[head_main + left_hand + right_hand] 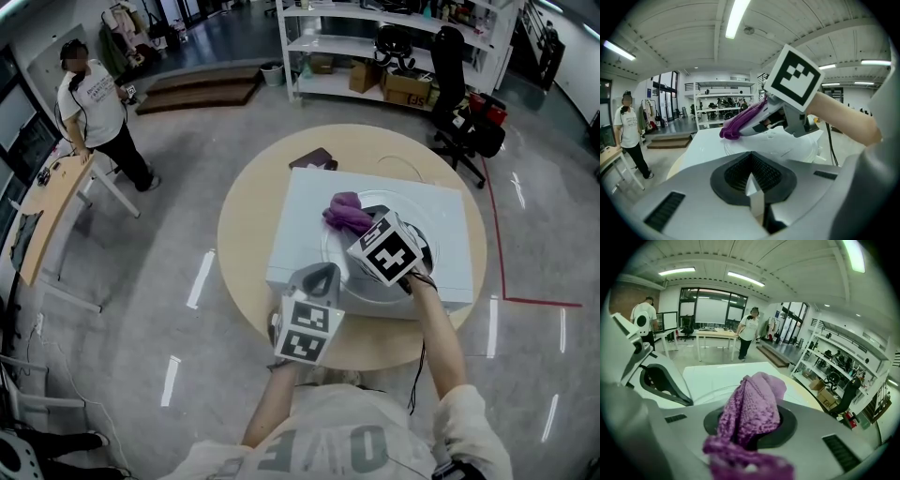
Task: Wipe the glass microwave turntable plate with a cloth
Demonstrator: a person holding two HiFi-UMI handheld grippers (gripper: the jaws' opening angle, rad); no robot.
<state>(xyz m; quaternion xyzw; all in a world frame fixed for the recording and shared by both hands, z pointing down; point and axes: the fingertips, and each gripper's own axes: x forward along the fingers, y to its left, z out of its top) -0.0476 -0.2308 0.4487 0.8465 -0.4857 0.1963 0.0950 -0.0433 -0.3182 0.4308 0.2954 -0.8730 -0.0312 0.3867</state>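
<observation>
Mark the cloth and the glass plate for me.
cloth (345, 212): head view, middle of the purple bunch.
plate (367, 286): head view, bare part by the near rim.

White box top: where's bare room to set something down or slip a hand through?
Free on the white box: left strip between plate and box edge; far right corner. The table left of it too. Crowded: over the plate, with left gripper, right gripper and cloth.

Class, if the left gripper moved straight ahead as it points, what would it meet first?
Likely the glass plate, with the right gripper and purple cloth just beyond; depth is unclear.
</observation>
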